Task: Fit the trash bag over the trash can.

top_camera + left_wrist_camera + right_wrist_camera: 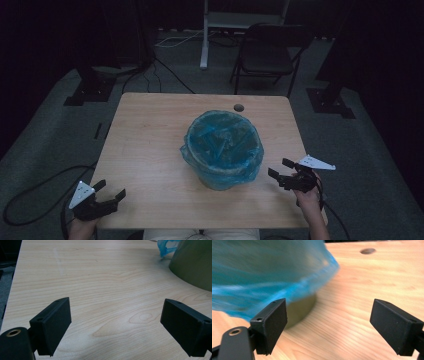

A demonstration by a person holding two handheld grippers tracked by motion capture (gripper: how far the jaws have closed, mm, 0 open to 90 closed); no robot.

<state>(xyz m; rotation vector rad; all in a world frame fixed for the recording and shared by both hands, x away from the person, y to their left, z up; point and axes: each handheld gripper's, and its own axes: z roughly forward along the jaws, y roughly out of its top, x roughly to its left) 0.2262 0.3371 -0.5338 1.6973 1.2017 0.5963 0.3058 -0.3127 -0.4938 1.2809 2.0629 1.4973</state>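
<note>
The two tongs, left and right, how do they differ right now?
The left tongs sit at the table's near left corner, well away from the bin; the right tongs are close beside the bin's blue bag. The left tongs face bare wood, the right face the bin's side. Both are open, holding nothing.

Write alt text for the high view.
A bin lined with a blue bag stands mid-table. An open left gripper and open right gripper sit at the near corners, both empty.

The pale wooden desk [150,150] shows smooth, matt grain. A thin, crinkled blue plastic bag [222,142] lines the smooth olive-green bin [195,262]. Both grippers' black jaws look matt.
</note>
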